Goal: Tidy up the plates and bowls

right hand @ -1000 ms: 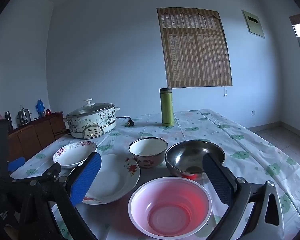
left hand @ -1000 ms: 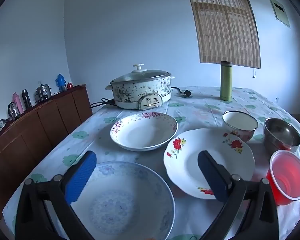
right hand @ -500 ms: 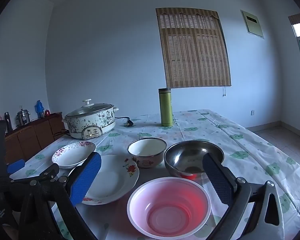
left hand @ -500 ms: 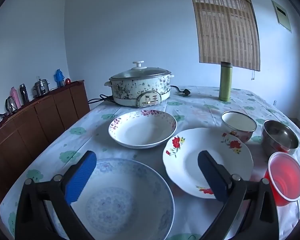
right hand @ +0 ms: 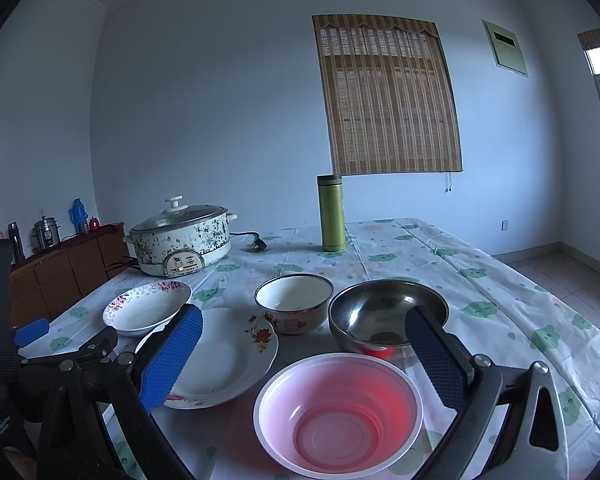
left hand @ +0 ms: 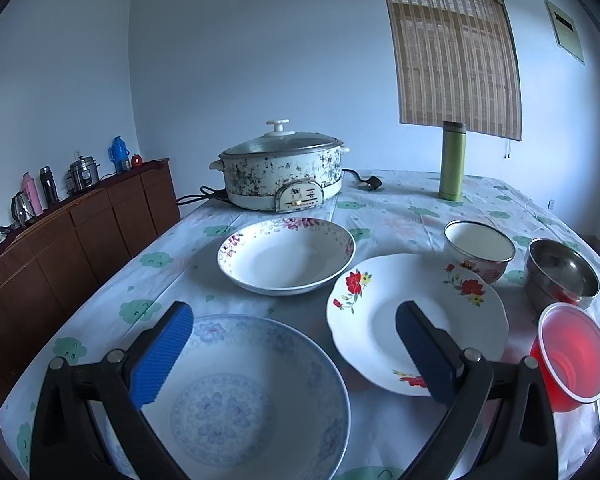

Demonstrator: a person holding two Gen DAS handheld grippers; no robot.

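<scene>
A cooker (left hand: pixel 282 176) and flask (right hand: pixel 331 213) stand far across the table (right hand: pixel 480 280). Left tongs (left hand: pixel 292 356), released, hover over the blue plate (left hand: pixel 236 400). Right tongs (right hand: pixel 304 356), released, straddle the pink bowl (right hand: pixel 338 412), steel bowl (right hand: pixel 388 314) just beyond.

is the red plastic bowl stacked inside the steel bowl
No, the red plastic bowl sits on the tablecloth in front of the steel bowl, which holds no other bowl.

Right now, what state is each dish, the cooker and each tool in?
Left tool: open, empty.
Right tool: open, empty.
Blue-patterned plate: empty.
Red-flower plate: empty.
Pink-rimmed dish: empty.
Enamel bowl: upright.
Steel bowl: upright.
Red plastic bowl: empty.
Cooker: lid on.
</scene>
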